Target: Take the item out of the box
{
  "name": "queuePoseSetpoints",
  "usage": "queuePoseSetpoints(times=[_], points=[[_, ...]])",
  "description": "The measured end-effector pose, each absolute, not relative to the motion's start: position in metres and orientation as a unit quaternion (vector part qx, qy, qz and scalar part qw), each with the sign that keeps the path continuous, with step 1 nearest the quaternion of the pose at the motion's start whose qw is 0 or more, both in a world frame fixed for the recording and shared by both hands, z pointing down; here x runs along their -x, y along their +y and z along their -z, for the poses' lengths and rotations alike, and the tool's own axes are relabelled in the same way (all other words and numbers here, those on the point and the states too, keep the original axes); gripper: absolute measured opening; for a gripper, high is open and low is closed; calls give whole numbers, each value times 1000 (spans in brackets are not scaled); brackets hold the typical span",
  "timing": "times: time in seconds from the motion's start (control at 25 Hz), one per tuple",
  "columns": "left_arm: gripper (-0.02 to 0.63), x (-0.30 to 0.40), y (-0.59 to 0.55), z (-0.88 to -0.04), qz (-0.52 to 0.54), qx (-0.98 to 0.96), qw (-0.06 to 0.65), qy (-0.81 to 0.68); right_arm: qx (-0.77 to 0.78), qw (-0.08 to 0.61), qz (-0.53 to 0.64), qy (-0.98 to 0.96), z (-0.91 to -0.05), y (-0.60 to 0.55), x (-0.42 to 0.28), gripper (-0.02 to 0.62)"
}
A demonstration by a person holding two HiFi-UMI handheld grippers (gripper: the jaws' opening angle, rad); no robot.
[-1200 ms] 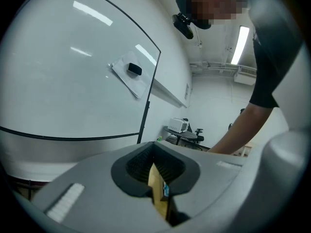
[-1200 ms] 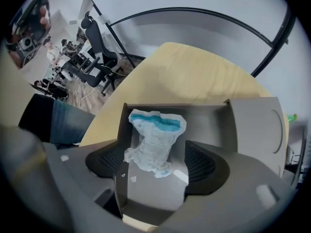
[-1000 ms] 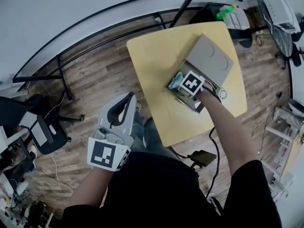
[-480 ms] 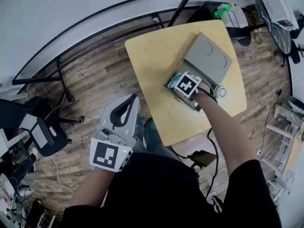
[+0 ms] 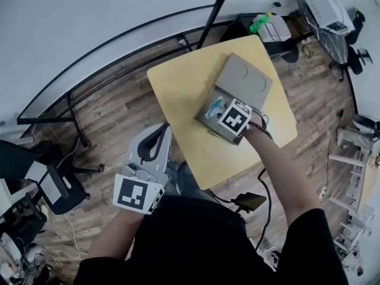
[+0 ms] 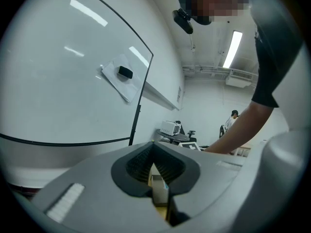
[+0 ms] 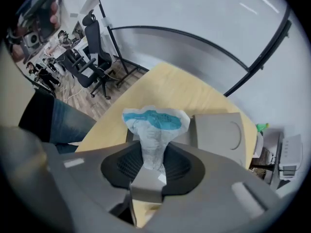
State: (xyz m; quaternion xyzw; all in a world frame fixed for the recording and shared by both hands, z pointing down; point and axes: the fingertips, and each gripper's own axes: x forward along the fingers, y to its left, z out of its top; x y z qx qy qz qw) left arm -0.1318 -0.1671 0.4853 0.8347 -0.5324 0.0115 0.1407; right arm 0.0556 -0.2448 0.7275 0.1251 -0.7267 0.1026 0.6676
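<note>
1. The right gripper (image 7: 151, 152) has just been closing its jaws, and now they're clamped on the neck of the white-and-blue packet (image 7: 155, 123). The soft wrapper bunches up between the pads.
2. Up it comes! In the head view the right gripper's marker cube sits higher over the grey box (image 5: 221, 132) than a second ago. The packet (image 5: 214, 107) shows beside the cube, hanging above the open box with the lid folded back.
3. That looks like the lift-out under way. Whether the packet's lower end has cleared the box rim, I can't tell.
4. The box hasn't budged on the yellow table (image 5: 178, 94), so nothing's dragging along with the lift.
5. The left gripper (image 6: 151, 144) hangs off the table near the person's lap. Its jaws are together on nothing, and it's playing no part.
</note>
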Motion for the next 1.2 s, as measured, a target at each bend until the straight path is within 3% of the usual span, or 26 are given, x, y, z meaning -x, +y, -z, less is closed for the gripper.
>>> queuePoseSetpoints(times=[0.68,1.2], points=[[0,36,-192,-382,18,-911,45,-410,-383,419,56,-821,-425,-210,-106,115],[0,-15,-184,-338,16,-933,4,-359,-580,164,97,-792,-329,-142,-157,115]])
